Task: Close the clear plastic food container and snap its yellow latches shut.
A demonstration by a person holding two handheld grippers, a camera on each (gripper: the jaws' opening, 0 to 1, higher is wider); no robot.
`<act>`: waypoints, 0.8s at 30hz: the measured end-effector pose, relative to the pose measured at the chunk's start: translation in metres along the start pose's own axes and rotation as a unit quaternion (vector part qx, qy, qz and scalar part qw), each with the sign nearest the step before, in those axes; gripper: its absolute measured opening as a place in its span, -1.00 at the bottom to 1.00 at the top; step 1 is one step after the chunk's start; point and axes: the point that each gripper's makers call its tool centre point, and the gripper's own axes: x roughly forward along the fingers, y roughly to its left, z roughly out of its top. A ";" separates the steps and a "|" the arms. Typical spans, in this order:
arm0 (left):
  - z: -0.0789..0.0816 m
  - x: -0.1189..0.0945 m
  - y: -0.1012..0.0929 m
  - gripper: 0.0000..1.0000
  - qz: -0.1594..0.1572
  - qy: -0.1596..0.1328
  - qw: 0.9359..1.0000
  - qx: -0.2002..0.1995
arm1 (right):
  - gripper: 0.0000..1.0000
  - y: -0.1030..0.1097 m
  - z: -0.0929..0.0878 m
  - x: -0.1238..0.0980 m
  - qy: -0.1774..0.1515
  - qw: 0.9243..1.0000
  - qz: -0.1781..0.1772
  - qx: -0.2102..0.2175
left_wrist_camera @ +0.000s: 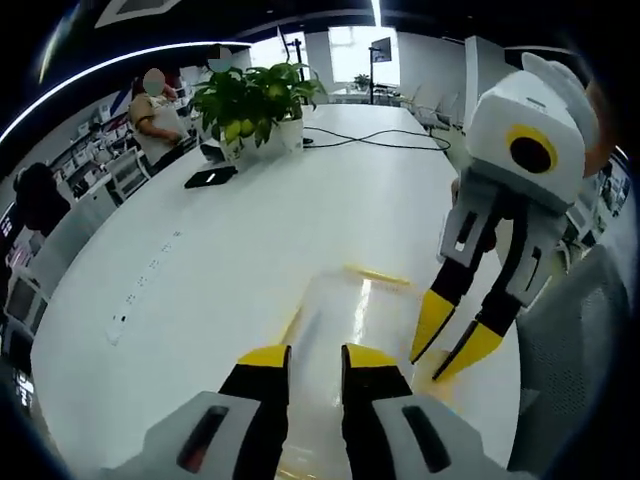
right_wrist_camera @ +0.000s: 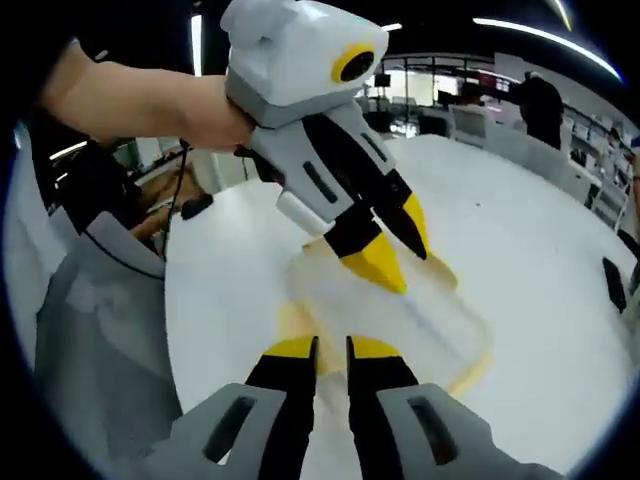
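Note:
The clear plastic container (left_wrist_camera: 345, 305) lies flat on the white table with its lid down, and yellow latches (left_wrist_camera: 378, 274) show along its edges. My left gripper (left_wrist_camera: 316, 356) hangs over the container's near end, jaws shut with nothing between them. The right gripper (left_wrist_camera: 452, 343) comes in from the right, its yellow tips shut and pointing down at the container's right edge. In the right gripper view the container (right_wrist_camera: 420, 315) lies ahead of my right gripper (right_wrist_camera: 332, 349). There the left gripper (right_wrist_camera: 398, 248), held by a hand, points down onto the lid.
A long white table (left_wrist_camera: 200, 260) runs away from me. A potted green plant (left_wrist_camera: 255, 100), a black phone (left_wrist_camera: 210, 177) and cables (left_wrist_camera: 380, 135) sit at its far end. A person (left_wrist_camera: 155, 115) stands at far left. A grey chair back (right_wrist_camera: 110, 300) stands close by the table.

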 end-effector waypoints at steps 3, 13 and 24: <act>0.003 -0.002 0.005 -0.66 0.009 -0.002 1.000 0.001 | -0.96 -0.002 0.000 0.001 0.002 1.000 -0.005 0.003; 0.001 0.004 0.014 -0.62 -0.005 0.015 1.000 0.018 | -0.90 0.004 0.001 0.001 0.005 1.000 0.002 -0.016; 0.002 0.018 0.007 -0.54 -0.089 0.051 0.994 0.035 | -0.76 0.010 -0.001 0.003 0.026 0.991 -0.010 -0.134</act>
